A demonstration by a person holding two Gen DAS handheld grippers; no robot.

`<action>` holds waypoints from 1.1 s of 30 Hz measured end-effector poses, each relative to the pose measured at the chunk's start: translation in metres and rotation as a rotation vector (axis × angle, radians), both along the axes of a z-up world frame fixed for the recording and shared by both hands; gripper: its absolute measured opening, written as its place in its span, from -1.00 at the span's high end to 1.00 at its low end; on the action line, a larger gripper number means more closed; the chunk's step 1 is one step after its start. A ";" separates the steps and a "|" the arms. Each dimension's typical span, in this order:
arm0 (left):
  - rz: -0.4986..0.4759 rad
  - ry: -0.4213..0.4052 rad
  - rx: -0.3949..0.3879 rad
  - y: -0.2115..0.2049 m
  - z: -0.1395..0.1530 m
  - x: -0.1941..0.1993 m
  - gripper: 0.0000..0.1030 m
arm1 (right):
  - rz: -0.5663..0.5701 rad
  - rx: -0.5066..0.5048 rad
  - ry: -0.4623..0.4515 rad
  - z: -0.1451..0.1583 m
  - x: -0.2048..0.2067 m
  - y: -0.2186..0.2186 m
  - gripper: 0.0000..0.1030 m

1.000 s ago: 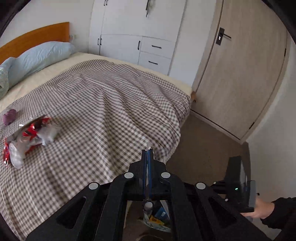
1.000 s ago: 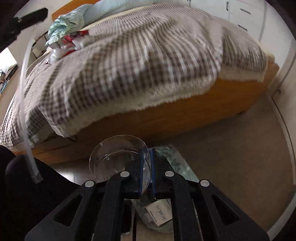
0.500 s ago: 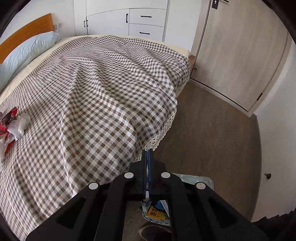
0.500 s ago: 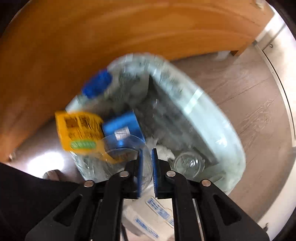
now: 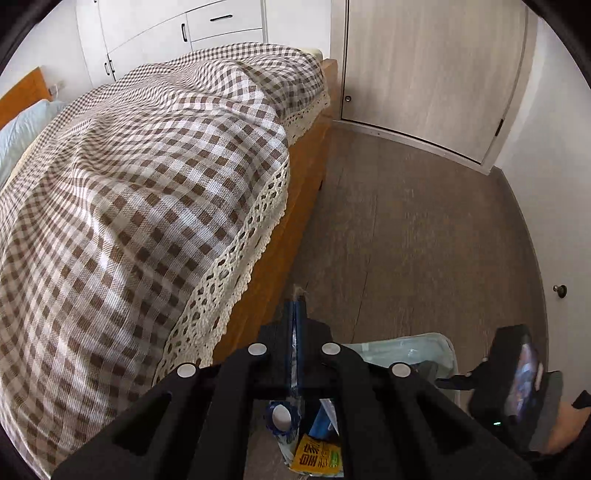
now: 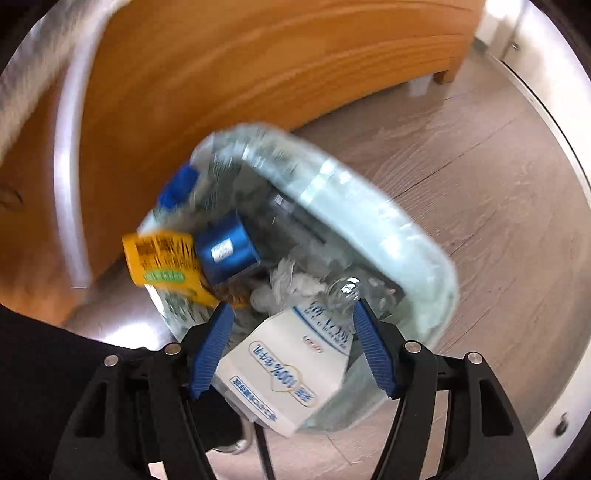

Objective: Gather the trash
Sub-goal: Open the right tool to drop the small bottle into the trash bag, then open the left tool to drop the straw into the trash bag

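Note:
My right gripper (image 6: 292, 305) hangs just over a bin lined with a pale green bag (image 6: 369, 206), its jaws opening and its blue pads touching nothing. Below it lie a white carton (image 6: 288, 369), crumpled tissue (image 6: 291, 284), a blue box (image 6: 225, 251), a yellow packet (image 6: 162, 258) and a clear round container (image 6: 343, 291). My left gripper (image 5: 298, 306) is shut on a thin clear plastic tube (image 5: 295, 354), above the bin's rim (image 5: 406, 347) beside the bed. That tube shows blurred in the right wrist view (image 6: 66, 184).
The bed with its brown checked cover (image 5: 147, 184) and wooden side board (image 6: 258, 74) stands close on the left of the bin. A pale door (image 5: 424, 74) and white drawers (image 5: 221, 22) are beyond. Bare wood floor (image 5: 406, 221) lies to the right. A hand (image 5: 565, 424) shows at lower right.
Both grippers have sunk from bed height down to the bin. The right jaws have parted and the clear cup that they held is no longer between them. The left stays shut.

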State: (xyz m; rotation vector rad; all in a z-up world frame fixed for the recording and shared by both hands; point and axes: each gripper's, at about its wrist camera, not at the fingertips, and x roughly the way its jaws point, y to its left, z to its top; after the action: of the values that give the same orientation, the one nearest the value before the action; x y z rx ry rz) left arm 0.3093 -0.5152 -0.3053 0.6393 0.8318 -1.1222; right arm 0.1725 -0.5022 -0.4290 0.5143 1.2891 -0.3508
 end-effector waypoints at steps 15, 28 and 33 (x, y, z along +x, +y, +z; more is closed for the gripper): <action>0.122 0.183 0.020 -0.033 -0.017 -0.005 1.00 | 0.029 0.232 -0.296 0.051 0.024 -0.008 0.27; 0.195 0.163 0.187 -0.014 0.003 0.001 -0.15 | 0.545 0.049 0.126 -0.021 0.013 0.009 0.83; 0.234 0.196 0.131 0.010 0.029 0.011 -0.15 | 0.541 0.043 0.144 -0.026 0.016 -0.012 -0.18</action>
State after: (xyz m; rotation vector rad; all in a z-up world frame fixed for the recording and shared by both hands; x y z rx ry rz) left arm 0.3205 -0.5048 -0.2767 0.5290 1.1255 -0.9324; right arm 0.1885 -0.5139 -0.4547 0.1621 1.5196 0.0951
